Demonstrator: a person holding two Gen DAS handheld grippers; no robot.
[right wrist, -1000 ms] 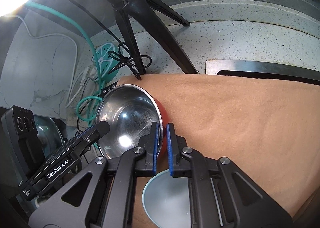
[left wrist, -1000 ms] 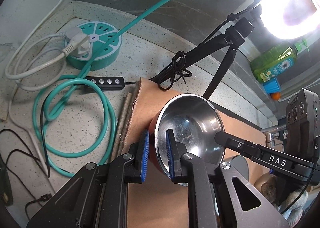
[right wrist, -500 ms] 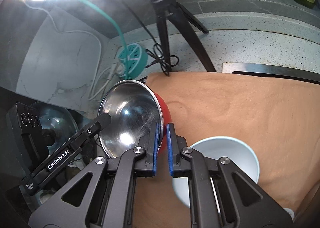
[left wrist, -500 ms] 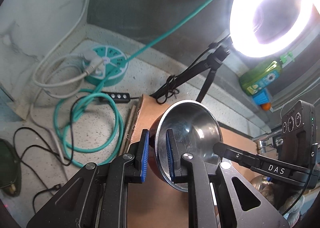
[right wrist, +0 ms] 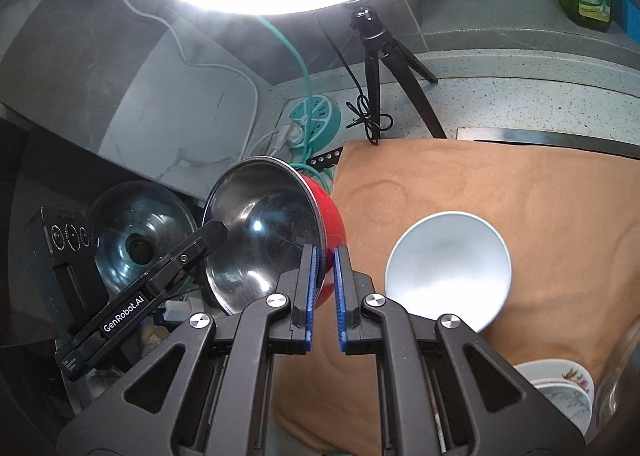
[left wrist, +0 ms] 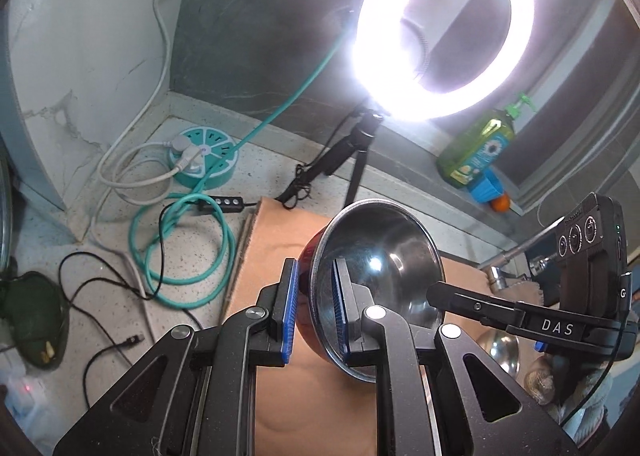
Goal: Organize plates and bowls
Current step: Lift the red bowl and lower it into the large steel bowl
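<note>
A bowl (left wrist: 380, 256), red outside and steel inside, hangs tilted above the tan mat (left wrist: 280, 232). My left gripper (left wrist: 316, 296) is shut on its near rim, one blue pad inside and one outside. My right gripper (right wrist: 325, 284) is shut on the opposite rim of the same bowl (right wrist: 264, 232); its finger (left wrist: 472, 302) reaches in from the right in the left wrist view. A pale blue-white bowl (right wrist: 448, 268) sits upright on the mat (right wrist: 540, 196), right of the held bowl. Flowered dishes (right wrist: 560, 388) are stacked at the lower right.
A lit ring light (left wrist: 440, 28) on a black tripod (right wrist: 380, 68) stands behind the mat. A teal round power strip (left wrist: 204, 156) with coiled cables (left wrist: 180, 252) lies on the counter at left. A green soap bottle (left wrist: 476, 156) stands on the back ledge. A glass pot lid (right wrist: 136, 240) lies low at left.
Both grippers have risen together, carrying the red and steel bowl up off the mat. The pale bowl on the mat has come fully into the right wrist view.
</note>
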